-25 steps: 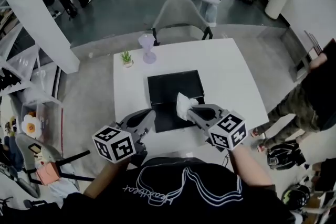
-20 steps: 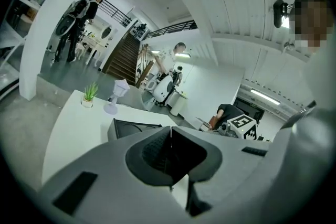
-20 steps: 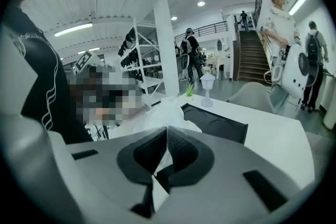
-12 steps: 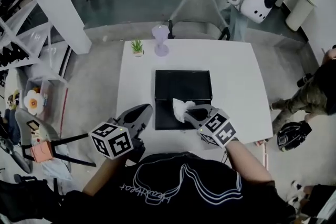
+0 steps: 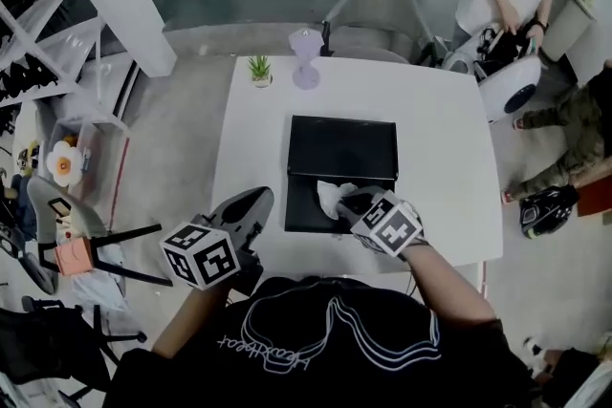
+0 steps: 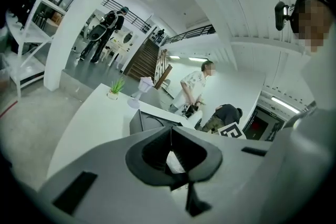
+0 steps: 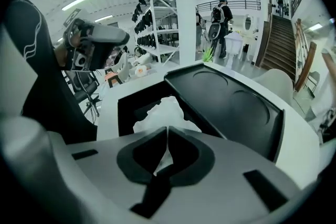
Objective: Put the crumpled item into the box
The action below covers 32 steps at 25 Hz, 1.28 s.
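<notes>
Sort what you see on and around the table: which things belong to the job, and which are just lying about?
Job: crumpled paper, held in the right gripper; open black box.
Lying about: small potted plant; purple goblet; grey chair.

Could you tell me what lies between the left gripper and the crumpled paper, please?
In the head view, only a strip of bare white table and the left wall of the black box separate the left gripper from the crumpled paper.

White crumpled paper item [image 5: 331, 197]; black rectangular box [image 5: 342, 148]; white square bench [image 5: 435, 129]; pale lilac goblet-shaped vase [image 5: 305, 72]; green potted plant [image 5: 259, 68].
</notes>
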Each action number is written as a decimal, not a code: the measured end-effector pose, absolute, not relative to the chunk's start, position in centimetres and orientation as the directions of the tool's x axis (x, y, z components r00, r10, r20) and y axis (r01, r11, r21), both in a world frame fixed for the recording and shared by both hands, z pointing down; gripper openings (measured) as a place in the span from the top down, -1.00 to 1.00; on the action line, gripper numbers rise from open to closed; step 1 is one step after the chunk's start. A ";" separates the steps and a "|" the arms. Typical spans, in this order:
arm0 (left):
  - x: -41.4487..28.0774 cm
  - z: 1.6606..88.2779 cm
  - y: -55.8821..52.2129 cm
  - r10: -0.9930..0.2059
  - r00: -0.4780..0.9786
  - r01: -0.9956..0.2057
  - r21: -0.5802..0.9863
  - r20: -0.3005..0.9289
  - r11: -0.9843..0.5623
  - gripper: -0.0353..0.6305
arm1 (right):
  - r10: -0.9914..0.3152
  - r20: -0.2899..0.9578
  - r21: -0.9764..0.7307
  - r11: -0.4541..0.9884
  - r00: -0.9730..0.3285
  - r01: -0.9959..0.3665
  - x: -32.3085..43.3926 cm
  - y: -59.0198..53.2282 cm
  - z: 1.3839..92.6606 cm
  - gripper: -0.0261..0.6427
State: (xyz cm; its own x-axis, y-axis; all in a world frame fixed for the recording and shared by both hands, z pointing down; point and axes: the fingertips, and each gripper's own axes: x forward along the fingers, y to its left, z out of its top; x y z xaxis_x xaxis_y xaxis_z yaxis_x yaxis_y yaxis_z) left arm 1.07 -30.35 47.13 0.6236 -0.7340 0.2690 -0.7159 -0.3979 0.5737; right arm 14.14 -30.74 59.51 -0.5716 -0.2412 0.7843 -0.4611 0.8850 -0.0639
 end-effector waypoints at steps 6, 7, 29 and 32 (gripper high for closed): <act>0.1 47.8 -30.2 -0.747 0.607 -0.720 0.585 0.270 -0.374 0.87 | -0.197 0.843 -0.047 0.900 -0.501 -0.434 13.8 -30.6 61.6 0.87; 0.0 47.9 -30.2 -0.748 0.606 -0.720 0.586 0.270 -0.372 0.87 | -0.193 0.849 -0.045 0.901 -0.491 -0.432 13.8 -30.7 61.8 0.86; 0.5 44.3 -27.9 -0.665 0.707 -0.654 0.580 0.241 -0.486 0.87 | -0.450 0.579 -0.209 0.724 -0.680 -0.657 14.5 -29.5 52.3 0.55; 0.5 43.0 -27.0 -0.653 0.726 -0.633 0.580 0.215 -0.512 0.87 | -0.533 0.448 -0.224 0.710 -0.717 -0.668 13.9 -28.2 48.2 0.88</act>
